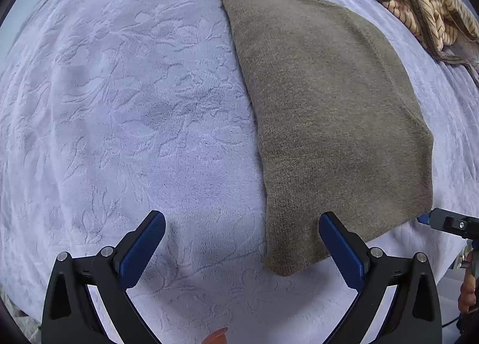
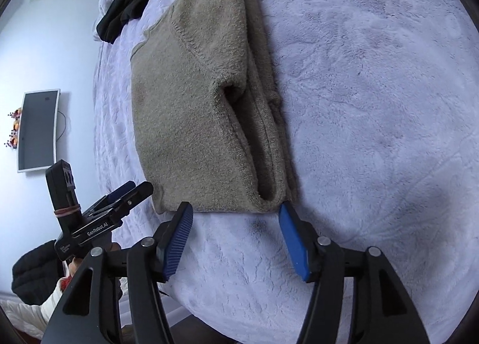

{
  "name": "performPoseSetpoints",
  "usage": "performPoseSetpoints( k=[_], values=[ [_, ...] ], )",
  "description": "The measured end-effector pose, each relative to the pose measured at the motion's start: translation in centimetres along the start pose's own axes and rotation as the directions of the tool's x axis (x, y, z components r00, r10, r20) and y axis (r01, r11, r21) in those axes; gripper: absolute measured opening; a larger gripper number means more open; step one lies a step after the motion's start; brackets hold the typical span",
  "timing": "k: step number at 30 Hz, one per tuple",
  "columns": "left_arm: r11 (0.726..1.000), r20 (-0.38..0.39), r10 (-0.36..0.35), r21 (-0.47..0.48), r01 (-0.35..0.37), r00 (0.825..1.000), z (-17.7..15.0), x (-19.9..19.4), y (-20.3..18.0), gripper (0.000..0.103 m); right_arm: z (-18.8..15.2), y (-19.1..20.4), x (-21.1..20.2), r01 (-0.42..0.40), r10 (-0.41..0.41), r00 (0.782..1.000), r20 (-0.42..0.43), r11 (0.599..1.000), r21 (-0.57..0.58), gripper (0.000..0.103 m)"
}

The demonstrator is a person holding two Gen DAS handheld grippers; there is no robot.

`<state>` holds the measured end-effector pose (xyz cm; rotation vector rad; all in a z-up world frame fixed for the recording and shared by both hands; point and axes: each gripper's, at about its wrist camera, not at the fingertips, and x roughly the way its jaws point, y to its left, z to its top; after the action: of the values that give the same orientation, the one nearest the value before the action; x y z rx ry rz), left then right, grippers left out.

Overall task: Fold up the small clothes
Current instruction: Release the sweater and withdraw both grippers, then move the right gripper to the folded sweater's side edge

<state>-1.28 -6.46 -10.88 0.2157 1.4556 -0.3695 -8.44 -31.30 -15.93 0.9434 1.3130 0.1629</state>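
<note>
Lavender bedding with a pressed leaf pattern fills both views, and on this bed (image 1: 119, 104) we are folding small clothes.

From the left wrist view, we see the olive-brown knitted garment (image 1: 329, 110) lying flat as a smooth, folded slab that runs from about 12 o'clock down to 5 o'clock. Our left gripper (image 1: 242, 240) hovers over it with its blue fingers (image 1: 143, 249) spread wide apart; nothing sits between them but bedding and the garment's near corner, and the pads do not press on anything. At 1 o'clock a striped cream garment (image 1: 419, 5) lies bunched and unfolded, with a grey-brown piece beside it. At 3 to 4 o'clock the tip of our right gripper (image 1: 423, 218) pokes in at the garment's edge.

From the right wrist view, the same garment (image 2: 185, 122) sits centre-left, doubled over, its stacked layers visible along the right edge. Our right gripper (image 2: 235, 218) has its fingers (image 2: 292, 242) apart, just short of the near hem and not clamped on it. At 8 o'clock the left gripper (image 2: 128, 189) shows, and at 11 o'clock a black garment (image 2: 128, 5) lies loose near the bed's edge.

We judge this piece folded and released. What remains, as far as we can tell, are the striped heap, the brown piece and the black item.
</note>
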Motion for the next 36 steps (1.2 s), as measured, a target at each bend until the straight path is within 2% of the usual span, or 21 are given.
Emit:
performPoseSetpoints(
  k=[2,6,12,16,27,32,36],
  values=[
    [1.0,-0.012,-0.004,-0.012,0.004,1.0,0.3,0.4,-0.2,0.103,0.1,0.1,0.0,0.006,-0.006,1.0,0.005,1.0,0.0,0.075],
    [0.999,-0.026,0.038,-0.025,-0.038,0.999,0.5,1.1,0.1,0.103,0.4,0.0,-0.3,0.022,-0.022,1.0,0.009,1.0,-0.01,0.075],
    [1.0,-0.047,0.023,-0.02,-0.024,0.999,0.5,2.4,-0.3,0.103,1.1,0.1,-1.0,0.035,-0.034,0.999,0.028,0.999,-0.024,0.075],
    [1.0,-0.058,-0.006,-0.023,0.004,0.998,0.6,2.7,-0.3,0.103,1.8,0.4,-1.5,0.048,-0.047,0.998,0.043,0.998,-0.037,0.075],
    [0.988,0.023,-0.111,-0.107,0.113,0.994,2.7,1.2,1.5,0.103,6.4,0.9,-2.5,0.066,-0.059,0.994,0.093,0.995,-0.072,0.075],
    [0.976,0.033,-0.172,-0.128,0.175,0.985,4.0,1.7,0.7,0.103,8.6,1.0,-2.0,0.07,-0.062,0.994,0.085,0.993,-0.092,0.075],
    [0.977,0.028,-0.175,-0.119,0.177,0.984,5.0,2.3,-0.8,0.103,10.1,0.6,-1.3,0.063,-0.056,0.996,0.072,0.994,-0.092,0.075]
  ],
)
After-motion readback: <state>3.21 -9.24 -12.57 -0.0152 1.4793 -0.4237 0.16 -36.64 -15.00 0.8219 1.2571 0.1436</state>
